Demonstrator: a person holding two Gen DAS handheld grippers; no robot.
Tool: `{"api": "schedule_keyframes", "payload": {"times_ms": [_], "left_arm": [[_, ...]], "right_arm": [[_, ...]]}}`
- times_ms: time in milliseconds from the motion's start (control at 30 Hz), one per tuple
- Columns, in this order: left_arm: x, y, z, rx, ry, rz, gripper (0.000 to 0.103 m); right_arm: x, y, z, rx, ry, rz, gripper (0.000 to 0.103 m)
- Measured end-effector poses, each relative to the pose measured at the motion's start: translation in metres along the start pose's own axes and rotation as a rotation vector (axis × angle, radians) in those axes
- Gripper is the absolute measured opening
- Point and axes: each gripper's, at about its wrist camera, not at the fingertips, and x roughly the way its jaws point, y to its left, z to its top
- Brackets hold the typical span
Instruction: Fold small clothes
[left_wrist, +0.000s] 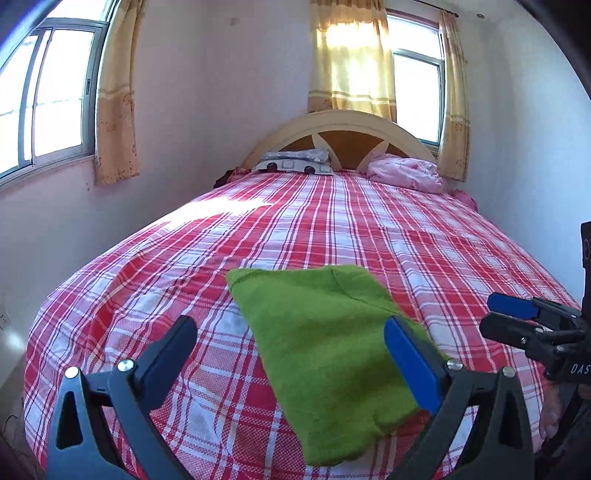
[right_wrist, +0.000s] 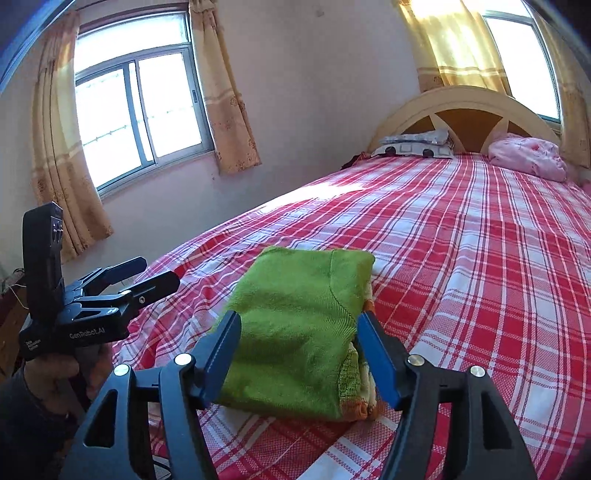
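The folded green knit garment (right_wrist: 295, 332) lay flat on the red plaid bedsheet (right_wrist: 461, 277), apparently finished. The left gripper (left_wrist: 291, 354) and right gripper (right_wrist: 295, 354) both stood spread wide above it, grasping nothing, likely because the fold needed no further holding.

Garment: green folded garment (right_wrist: 295, 332), orange edge showing, lying on bed (right_wrist: 461, 258).
Right gripper (right_wrist: 295, 354): fingers (right_wrist: 221, 350) apart, flanking garment, no visible press.
Left gripper (right_wrist: 147, 275): at left, beside bed.
Headboard end: patterned pillow (right_wrist: 413, 146), pink bundle (right_wrist: 528, 155).

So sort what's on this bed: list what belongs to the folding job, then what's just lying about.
Job: folded green knit garment; left gripper, open; right gripper, open.

Lying about: patterned grey-white pillow; crumpled pink blanket; red plaid bedsheet.
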Motion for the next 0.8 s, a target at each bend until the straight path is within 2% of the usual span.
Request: {"api": "schedule_keyframes", "payload": {"times_ms": [367, 800], "left_arm": [[-0.016, -0.007, 0.007, -0.001, -0.050, -0.012, 0.103], [-0.019, -0.005, 0.009, -0.012, -0.054, -0.002, 0.103]], "right_arm": [[-0.025, 0.004, 0.006, -0.006, -0.063, -0.059, 0.069], [-0.028, 0.006, 0.008, -0.005, -0.082, -0.061, 0.069]]}}
